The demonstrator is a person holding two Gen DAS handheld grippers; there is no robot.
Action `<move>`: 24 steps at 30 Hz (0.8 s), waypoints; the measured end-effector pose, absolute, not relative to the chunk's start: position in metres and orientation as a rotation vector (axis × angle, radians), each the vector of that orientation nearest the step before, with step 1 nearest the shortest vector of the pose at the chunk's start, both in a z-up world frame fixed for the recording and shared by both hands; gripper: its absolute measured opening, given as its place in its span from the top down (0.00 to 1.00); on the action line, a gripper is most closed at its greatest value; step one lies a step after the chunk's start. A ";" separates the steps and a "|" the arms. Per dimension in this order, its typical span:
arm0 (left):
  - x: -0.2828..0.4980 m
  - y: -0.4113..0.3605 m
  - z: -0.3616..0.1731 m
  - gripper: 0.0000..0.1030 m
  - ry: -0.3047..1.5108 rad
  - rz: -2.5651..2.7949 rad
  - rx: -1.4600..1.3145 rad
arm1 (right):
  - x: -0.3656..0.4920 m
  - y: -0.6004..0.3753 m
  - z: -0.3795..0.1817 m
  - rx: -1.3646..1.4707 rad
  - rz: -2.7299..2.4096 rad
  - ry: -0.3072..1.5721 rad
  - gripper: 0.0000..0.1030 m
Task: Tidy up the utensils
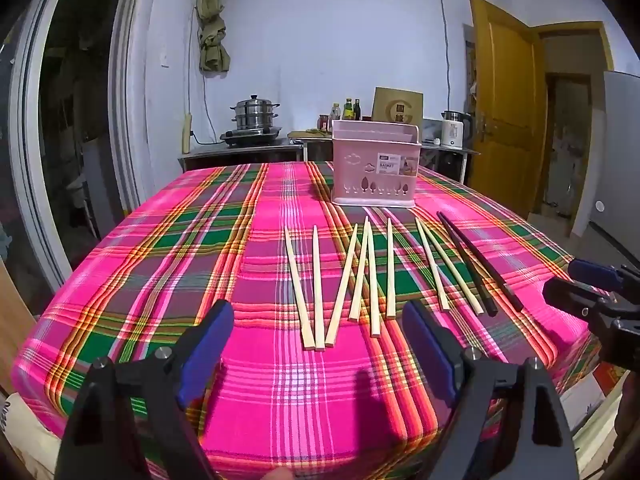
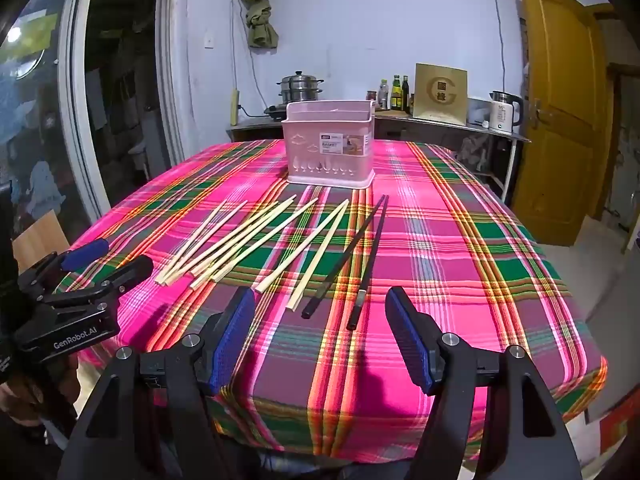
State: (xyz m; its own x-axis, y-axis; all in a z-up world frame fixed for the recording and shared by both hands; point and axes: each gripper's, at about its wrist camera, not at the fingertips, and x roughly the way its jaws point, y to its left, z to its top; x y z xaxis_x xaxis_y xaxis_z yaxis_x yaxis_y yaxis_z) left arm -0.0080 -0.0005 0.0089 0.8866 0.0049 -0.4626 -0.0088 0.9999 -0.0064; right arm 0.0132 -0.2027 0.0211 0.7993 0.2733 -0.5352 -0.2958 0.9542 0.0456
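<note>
Centrally on the plaid-covered desk [image 1: 200,240], pale wooden chopsticks [image 1: 360,276] and two black chopsticks [image 2: 352,260] are laid in a row before a pink basket [image 1: 374,164]. Both the left hand-held gripper [image 1: 320,344] and the right hand-held gripper [image 2: 320,336] are held spread and empty near the desk's front edge. Nothing is seen blocking the basket; behind it a steamer pot [image 1: 254,114], bottles [image 2: 396,92] and a kettle [image 2: 504,110] are ranged along a counter.

Bright indoor light, sharp focus, fisheye-warped edges.
</note>
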 end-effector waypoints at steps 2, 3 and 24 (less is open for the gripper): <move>-0.009 0.000 0.009 0.15 0.477 0.011 -0.005 | 0.014 -0.203 0.021 -0.040 0.306 0.568 0.34; -0.008 0.000 0.009 0.15 0.476 0.012 -0.003 | 0.014 -0.202 0.021 -0.039 0.305 0.568 0.34; -0.010 0.001 0.011 0.15 0.476 0.015 0.001 | 0.013 -0.204 0.022 -0.035 0.306 0.567 0.34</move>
State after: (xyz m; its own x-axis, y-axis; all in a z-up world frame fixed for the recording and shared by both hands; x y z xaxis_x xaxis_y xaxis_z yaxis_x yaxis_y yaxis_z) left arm -0.0102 0.0007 0.0107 0.8888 0.0152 -0.4580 -0.0146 0.9999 0.0050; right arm 0.0133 -0.2036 0.0221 0.7998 0.2753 -0.5333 -0.2946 0.9543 0.0508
